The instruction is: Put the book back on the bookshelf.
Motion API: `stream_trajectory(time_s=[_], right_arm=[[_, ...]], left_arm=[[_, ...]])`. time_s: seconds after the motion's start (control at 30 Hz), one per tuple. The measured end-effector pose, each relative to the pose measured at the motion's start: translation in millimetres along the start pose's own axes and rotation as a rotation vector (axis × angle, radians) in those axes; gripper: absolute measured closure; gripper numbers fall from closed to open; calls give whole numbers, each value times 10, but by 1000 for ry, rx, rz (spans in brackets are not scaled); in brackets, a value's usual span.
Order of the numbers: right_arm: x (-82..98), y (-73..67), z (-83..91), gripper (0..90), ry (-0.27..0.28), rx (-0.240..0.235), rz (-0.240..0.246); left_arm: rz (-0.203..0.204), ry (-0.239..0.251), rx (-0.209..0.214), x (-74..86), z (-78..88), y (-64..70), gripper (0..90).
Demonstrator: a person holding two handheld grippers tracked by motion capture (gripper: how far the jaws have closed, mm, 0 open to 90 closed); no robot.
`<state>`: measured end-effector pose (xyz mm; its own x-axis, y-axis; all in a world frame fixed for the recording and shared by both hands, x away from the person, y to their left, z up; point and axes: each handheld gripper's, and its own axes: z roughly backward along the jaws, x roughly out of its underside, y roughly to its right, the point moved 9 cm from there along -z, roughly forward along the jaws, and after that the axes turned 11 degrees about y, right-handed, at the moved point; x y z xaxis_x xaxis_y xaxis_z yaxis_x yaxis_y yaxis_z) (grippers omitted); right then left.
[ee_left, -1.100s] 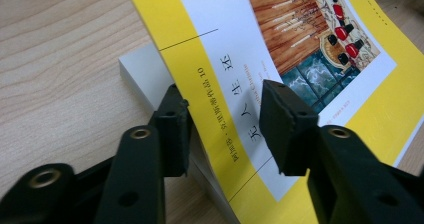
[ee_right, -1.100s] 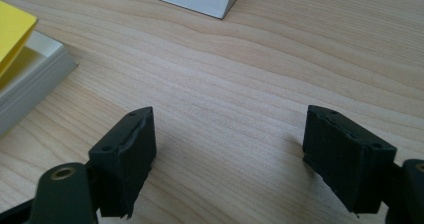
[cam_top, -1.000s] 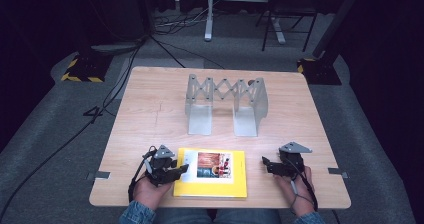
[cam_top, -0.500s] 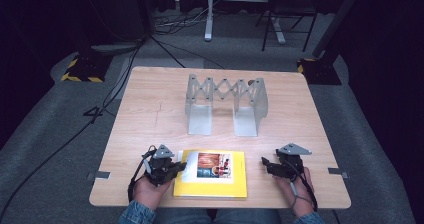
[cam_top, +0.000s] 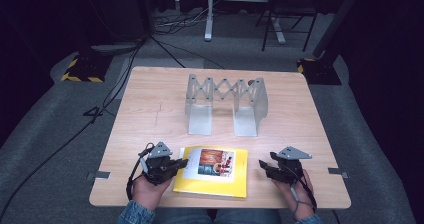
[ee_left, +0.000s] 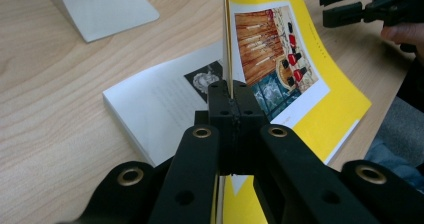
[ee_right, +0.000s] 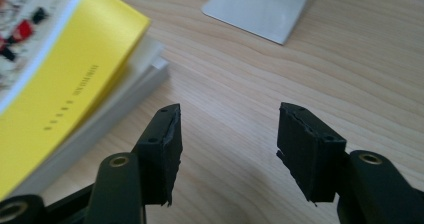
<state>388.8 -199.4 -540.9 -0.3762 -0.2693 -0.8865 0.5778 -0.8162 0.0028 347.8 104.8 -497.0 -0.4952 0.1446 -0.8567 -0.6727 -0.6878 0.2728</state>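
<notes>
Yellow paperback book [cam_top: 212,171] with a photo panel on its cover lies at the near edge of the pale wooden table [cam_top: 150,109], at about 6 o'clock from the table's middle, and it sits between your two hands. Your left gripper [cam_top: 172,165] has its black jaws pressed together on the book's front cover [ee_left: 280,49] — in the left gripper view the cover stands up edge-on out of the pads, lifted off the white printed pages [ee_left: 160,109] beneath it, which lie bare at 9 o'clock from the jaws. Those jaws have just been closing, and the cover is what they closed on. Your right gripper [cam_top: 263,167] sits at 3 o'clock from the book, near it but apart; its jaws stand roughly half open, have just been closing too, and hold nothing — bare wood shows between the pads [ee_right: 165,134] in the right gripper view. There the book's yellow spine and page block [ee_right: 75,99] lie at 10 o'clock from the jaws, not touching them. Farther back on the table, at 12 o'clock from the book, stands a grey metal bookend rack with a scissor-lattice back [cam_top: 225,104], well clear of both grippers.
</notes>
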Motion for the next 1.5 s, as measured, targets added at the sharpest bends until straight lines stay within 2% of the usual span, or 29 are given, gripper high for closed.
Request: stream_trajectory(time_s=[0.13,0.33,0.63,0.87,1.1,1.33,1.5], right_arm=[[-99,-160,115,435,40,-44,33],[-225,-402,269,440,102,-117,111],[-287,-692,300,381,133,-196,199],[-290,-876,300,346,150,-240,256],[-287,-1008,317,331,175,-251,316],[-182,-1112,212,326,142,-239,385],[-143,-1175,127,326,132,-222,453]], left_arm=[[8,15,18,-83,33,44,897],[28,32,33,-197,65,98,897],[8,46,33,-396,75,190,897],[20,50,45,-489,52,279,897],[13,59,55,-588,9,344,897],[15,69,75,-661,-26,361,897],[32,72,97,-696,-43,369,897]])
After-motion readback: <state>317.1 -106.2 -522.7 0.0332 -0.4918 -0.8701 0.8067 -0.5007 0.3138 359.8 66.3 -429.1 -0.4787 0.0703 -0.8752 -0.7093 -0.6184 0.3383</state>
